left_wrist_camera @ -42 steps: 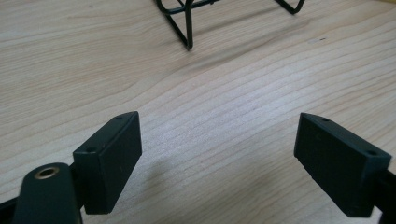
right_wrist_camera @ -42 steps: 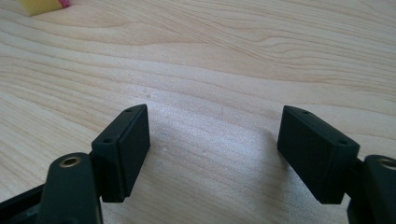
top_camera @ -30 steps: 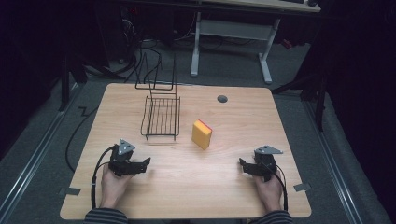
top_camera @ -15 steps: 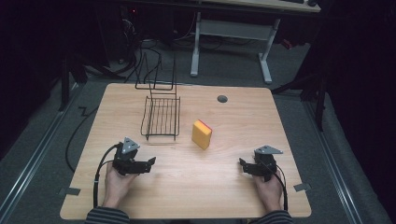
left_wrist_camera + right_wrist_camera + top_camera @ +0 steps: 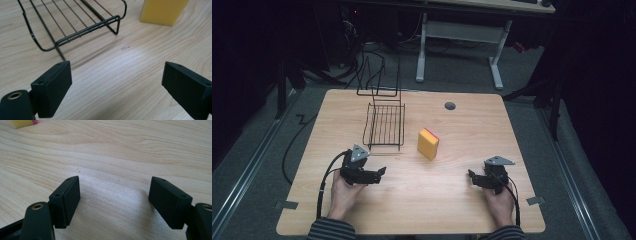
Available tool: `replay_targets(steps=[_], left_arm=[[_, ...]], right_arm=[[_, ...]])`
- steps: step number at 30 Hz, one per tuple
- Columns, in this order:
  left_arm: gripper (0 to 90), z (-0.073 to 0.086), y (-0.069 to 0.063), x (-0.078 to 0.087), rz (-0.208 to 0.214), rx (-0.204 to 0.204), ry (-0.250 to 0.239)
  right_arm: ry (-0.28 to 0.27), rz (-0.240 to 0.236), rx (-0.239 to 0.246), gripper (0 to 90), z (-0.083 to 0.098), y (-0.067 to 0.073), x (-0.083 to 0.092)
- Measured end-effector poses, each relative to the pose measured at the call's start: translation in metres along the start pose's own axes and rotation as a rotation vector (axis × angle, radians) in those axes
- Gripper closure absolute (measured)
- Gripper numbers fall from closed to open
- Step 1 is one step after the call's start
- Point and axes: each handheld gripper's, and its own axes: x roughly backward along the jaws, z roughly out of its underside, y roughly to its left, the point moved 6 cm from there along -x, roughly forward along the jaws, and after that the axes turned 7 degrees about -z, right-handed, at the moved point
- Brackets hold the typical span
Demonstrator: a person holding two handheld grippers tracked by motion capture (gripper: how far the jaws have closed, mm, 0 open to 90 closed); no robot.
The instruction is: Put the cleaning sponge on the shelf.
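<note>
We are viewing a light wooden table [image 5: 422, 210], a black wire rack [image 5: 384, 127] lying on it, a yellow sponge [image 5: 428, 144] standing just beside the rack.

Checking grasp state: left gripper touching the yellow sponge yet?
Apart. High view: bare table separates the left gripper from the yellow sponge; its jaws have just been opening, empty.

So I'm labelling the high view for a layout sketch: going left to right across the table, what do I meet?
left gripper → wire rack → yellow sponge → right gripper.
</note>
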Motion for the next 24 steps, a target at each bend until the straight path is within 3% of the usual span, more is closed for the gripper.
replay_targets(steps=[24], left_arm=[[5.8,-0.034,-0.024,-0.012,0.052,-0.057,-0.006]], right_arm=[[0.000,0.000,0.000,25.6,0.000,0.000,0.000]])
